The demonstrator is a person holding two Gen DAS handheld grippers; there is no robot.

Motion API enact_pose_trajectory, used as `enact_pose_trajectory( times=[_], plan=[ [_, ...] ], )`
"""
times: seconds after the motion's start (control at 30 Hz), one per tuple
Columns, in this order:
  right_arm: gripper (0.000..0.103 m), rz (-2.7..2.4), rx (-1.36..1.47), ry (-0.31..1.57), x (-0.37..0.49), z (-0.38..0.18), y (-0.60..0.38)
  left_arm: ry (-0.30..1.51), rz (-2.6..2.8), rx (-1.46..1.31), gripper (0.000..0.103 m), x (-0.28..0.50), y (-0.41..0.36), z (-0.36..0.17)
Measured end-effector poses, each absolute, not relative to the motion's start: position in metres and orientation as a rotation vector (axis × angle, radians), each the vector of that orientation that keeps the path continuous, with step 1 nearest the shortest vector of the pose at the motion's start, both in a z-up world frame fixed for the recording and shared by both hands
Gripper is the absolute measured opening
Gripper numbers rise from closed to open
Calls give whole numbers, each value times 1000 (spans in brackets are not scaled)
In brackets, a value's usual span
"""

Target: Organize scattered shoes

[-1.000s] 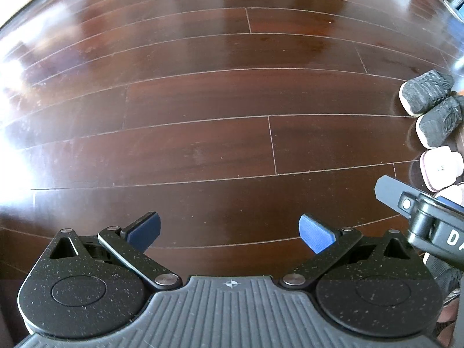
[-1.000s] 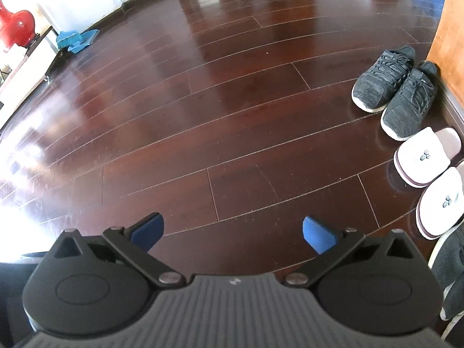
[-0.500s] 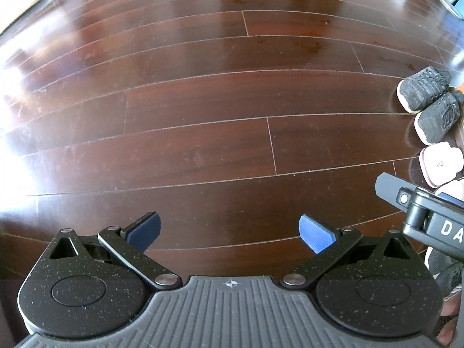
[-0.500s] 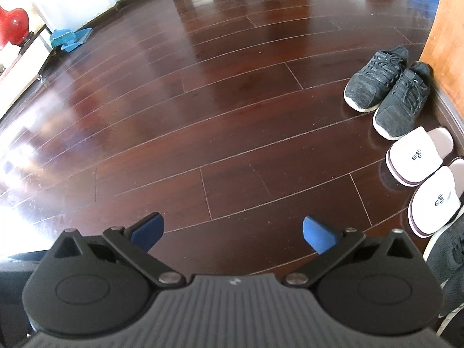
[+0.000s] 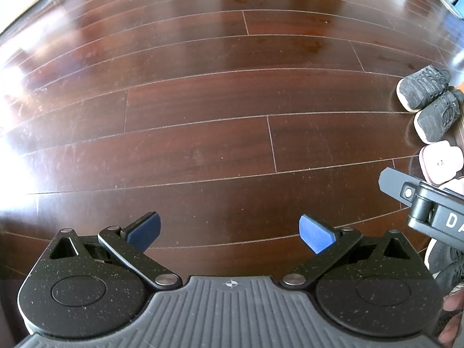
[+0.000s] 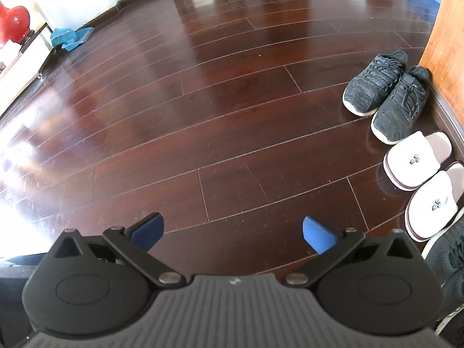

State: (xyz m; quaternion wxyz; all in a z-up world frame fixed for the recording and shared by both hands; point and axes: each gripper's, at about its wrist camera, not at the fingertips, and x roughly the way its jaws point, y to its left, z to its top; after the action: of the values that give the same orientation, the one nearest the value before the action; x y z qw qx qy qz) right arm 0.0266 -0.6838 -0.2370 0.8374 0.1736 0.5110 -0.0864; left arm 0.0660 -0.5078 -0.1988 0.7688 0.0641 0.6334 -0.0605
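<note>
A pair of dark grey knit sneakers (image 6: 385, 95) stands side by side against the wooden wall at the right, also visible as sneakers (image 5: 429, 98) in the left wrist view. Beside them lie two white slippers (image 6: 420, 174), one slipper (image 5: 440, 161) showing at the left view's edge. Another dark grey sneaker (image 6: 449, 264) sits at the lower right edge, partly cut off. My right gripper (image 6: 232, 232) is open above bare floor, holding nothing. My left gripper (image 5: 229, 232) is open too, over bare boards, with the right gripper's body (image 5: 426, 206) at its right.
Dark polished wooden floor (image 6: 217, 116) stretches ahead. A blue dustpan and brush (image 6: 71, 36) lie at the far left by a white wall, with a red vase (image 6: 13, 24) near them. A wooden panel (image 6: 446, 43) borders the right side. A hand (image 5: 451, 319) shows at the lower right.
Both views have tilted back and pulled away slightly, so the shoes appear smaller and further right. Both grippers stay open.
</note>
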Motion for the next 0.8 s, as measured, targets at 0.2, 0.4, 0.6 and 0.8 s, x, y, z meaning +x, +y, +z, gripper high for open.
enact_pose_trajectory(
  times=[0.2, 0.4, 0.6, 0.8],
  plan=[
    [103, -192, 368, 1080, 25, -236, -685, 1375, -139, 122, 103, 66, -506, -196],
    [103, -190, 370, 1081, 23, -236, -683, 1365, -155, 114, 103, 64, -506, -192],
    [103, -189, 364, 1082, 22, -235, -682, 1361, -144, 115, 103, 64, -506, -190],
    [103, -194, 362, 1075, 22, -234, -681, 1363, -139, 116, 103, 64, -503, -190]
  ],
)
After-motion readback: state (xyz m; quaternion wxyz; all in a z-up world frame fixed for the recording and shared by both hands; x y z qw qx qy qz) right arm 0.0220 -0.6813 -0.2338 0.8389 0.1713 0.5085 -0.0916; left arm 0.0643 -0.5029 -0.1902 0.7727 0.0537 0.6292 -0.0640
